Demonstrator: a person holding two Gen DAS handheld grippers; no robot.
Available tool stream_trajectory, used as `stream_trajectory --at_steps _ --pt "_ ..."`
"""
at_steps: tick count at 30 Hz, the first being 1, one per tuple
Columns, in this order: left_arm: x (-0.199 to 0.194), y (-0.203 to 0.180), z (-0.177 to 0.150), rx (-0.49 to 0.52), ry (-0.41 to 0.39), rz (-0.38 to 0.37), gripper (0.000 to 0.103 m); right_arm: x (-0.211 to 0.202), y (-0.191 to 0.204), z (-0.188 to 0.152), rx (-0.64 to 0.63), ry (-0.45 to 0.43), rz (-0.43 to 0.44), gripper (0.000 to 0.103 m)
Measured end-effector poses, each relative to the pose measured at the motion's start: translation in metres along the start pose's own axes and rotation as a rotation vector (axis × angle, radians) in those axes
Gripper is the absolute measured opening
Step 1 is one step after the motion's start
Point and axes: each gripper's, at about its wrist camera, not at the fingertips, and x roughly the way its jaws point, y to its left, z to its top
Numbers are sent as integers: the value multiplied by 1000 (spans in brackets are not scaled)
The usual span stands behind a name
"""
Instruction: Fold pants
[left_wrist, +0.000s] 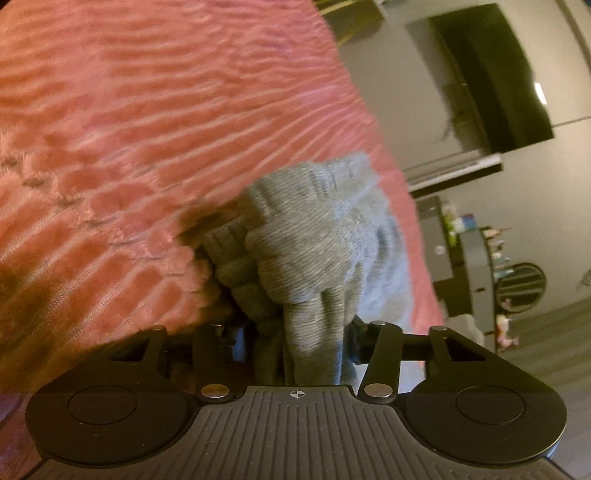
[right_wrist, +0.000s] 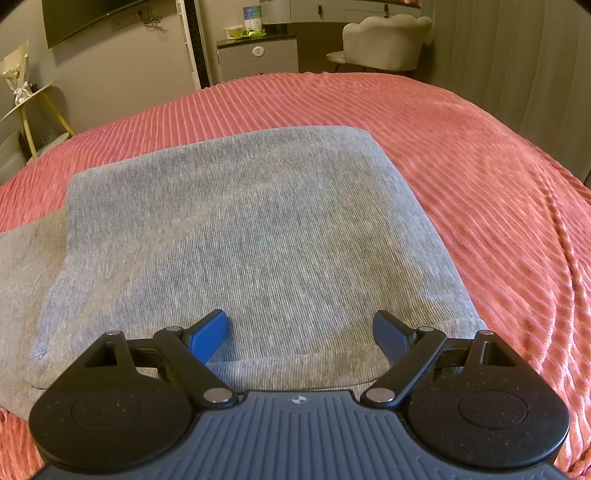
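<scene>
While my left gripper (left_wrist: 314, 332) pinches a bunched hem of the soft, limp grey pants (right_wrist: 236, 229) near the bedspread's (right_wrist: 480, 166) edge, my right gripper (right_wrist: 301, 339) hovers wide open; the waistband corners look like the best hold.

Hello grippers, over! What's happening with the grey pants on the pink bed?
Left gripper clamped on bunched grey pants. Right gripper open above flat pants. Pink blanket nothing in the way.

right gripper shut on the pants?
No. The right gripper stands open, its blue pads wide apart over the flat grey pants, pinching no cloth.
</scene>
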Motion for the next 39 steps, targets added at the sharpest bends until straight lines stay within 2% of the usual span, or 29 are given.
stream_trajectory --at_steps 2,4,7,10,15,18,22,25,28,30,32,35,36,37,38,39 --pt "4 -2 2 -8 1 1 61 1 0 0 -1 -3 0 87" --pt "7 -5 3 -9 1 11 60 1 0 0 3 -7 -5 87" --pt "6 -9 2 13 -5 29 42 1 2 -1 3 -9 -7 87" --pt "-4 -15 -1 30 -40 -3 36 0 -2 1 27 -11 10 87" --pt "-23 -67 -13 222 -103 0 32 -11 -30 5 207 -50 141 86" --pt "-35 -100 -25 322 -123 -31 30 -19 -54 3 355 -81 221 86" --pt "-48 -157 -53 471 -129 -92 29 -33 -81 0 499 -126 269 86" --pt "-49 -211 -96 605 -111 -149 29 -46 -96 -3 577 -169 292 86" --pt "-39 -260 -161 767 -79 -200 29 -56 -114 -4 655 -208 319 86" --pt "-24 -282 -208 860 -29 -245 29 -61 -125 -4 680 -238 330 86" --pt "1 -294 -256 928 68 -275 31 -68 -135 -6 689 -266 341 86" --pt "49 -293 -336 1074 239 -223 37 -69 -147 -12 697 -273 342 86" --pt "63 -288 -355 1126 301 -182 38 -67 -151 -14 702 -266 340 86" --pt "79 -282 -377 1199 376 -102 37 -65 -156 -17 709 -256 336 86" --pt "86 -276 -391 1261 406 -52 38 -63 -160 -20 715 -244 331 86" --pt "82 -271 -396 1305 373 -64 39 -60 -164 -22 718 -229 330 86"
